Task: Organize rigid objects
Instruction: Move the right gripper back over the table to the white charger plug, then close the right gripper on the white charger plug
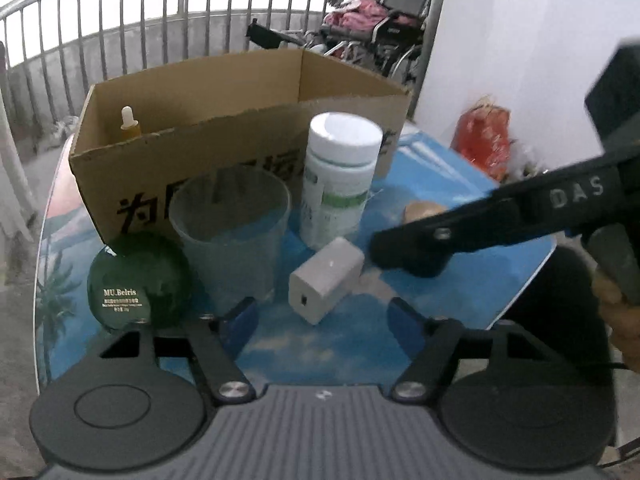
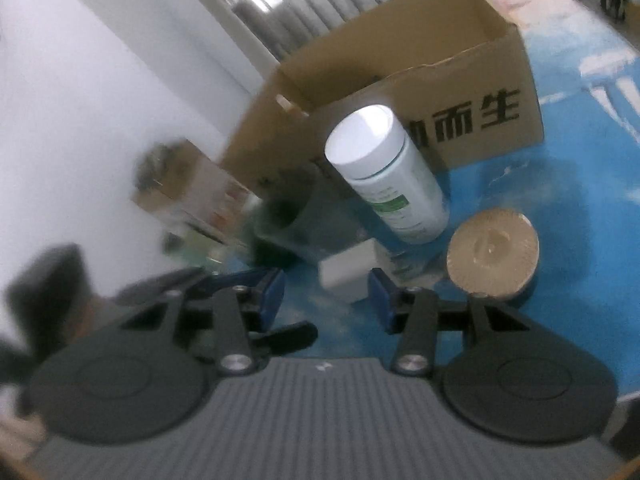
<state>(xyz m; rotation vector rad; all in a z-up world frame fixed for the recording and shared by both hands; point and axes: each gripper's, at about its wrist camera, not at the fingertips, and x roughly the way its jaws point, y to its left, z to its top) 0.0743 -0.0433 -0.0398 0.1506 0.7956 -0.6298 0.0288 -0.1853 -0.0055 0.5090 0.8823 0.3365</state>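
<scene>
Both grippers, left [image 1: 320,320] and right [image 2: 328,296], hang over the worktop [image 1: 352,344] with fingers open and empty, near the charger [image 1: 326,280]; bottle [image 1: 340,176] stands before the box [image 1: 240,120].

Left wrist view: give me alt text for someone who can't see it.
Open left tongs point at a white charger on a blue table. Around it stand a white bottle, clear cup and green jar, before a cardboard box holding a dropper bottle; the right tongs reach in.

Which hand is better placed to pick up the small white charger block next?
Left, probably. The left tongs stand open with the charger block centred just ahead; the right tongs stand narrower, the block off-centre.
</scene>
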